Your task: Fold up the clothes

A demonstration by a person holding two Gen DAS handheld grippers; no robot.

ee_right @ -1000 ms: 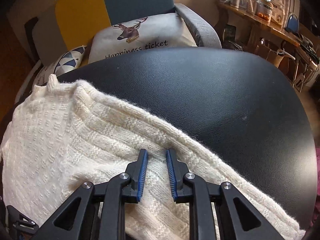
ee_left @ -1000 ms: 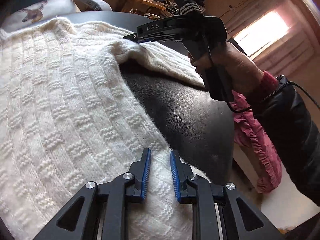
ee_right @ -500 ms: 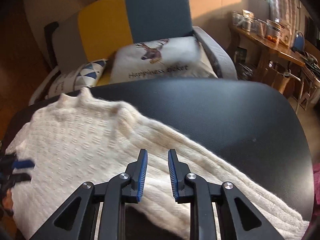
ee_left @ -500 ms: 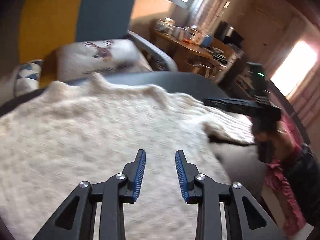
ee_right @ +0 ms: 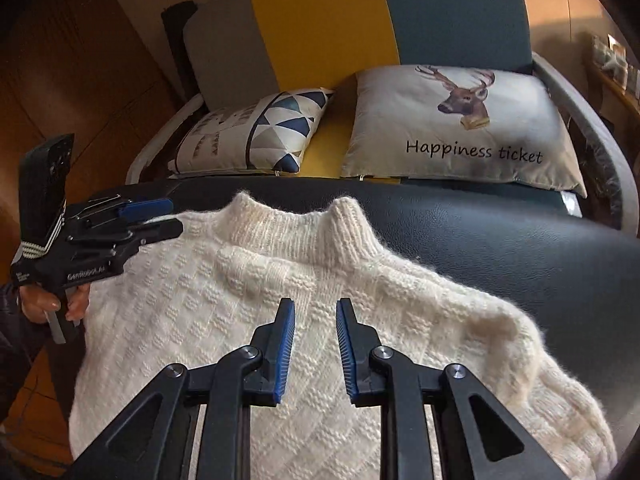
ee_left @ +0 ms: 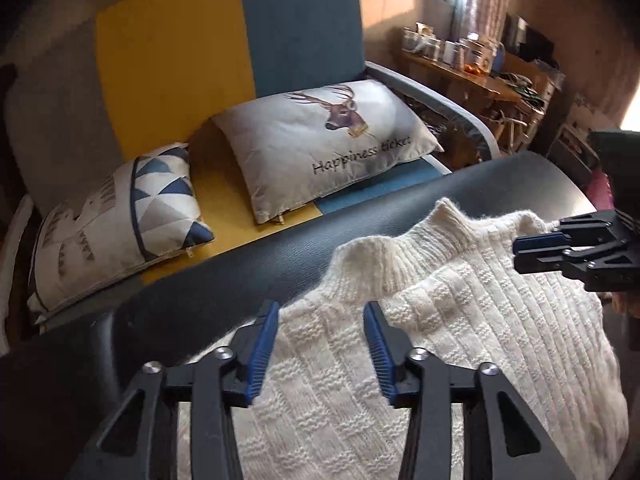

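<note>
Two hand-held grippers are hovering low over the cream knit sweater [ee_right: 248, 320], which is spread on the dark tabletop [ee_right: 520, 248] with its collar toward the sofa. The left hand-held gripper [ee_left: 320, 344] is held moderately open with nothing between its jaws; the right hand-held gripper [ee_right: 316, 344] is parted more narrowly, also empty. Honestly, the fuzzy knit could get snagged on the ribbed pads, or only the top layer pinched, so the fold would drag crooked. One sleeve is trailing near the right tabletop edge and might slide off. Plenty of bare tabletop is left beyond the collar; the deer cushion [ee_right: 460, 120] sits well clear.
</note>
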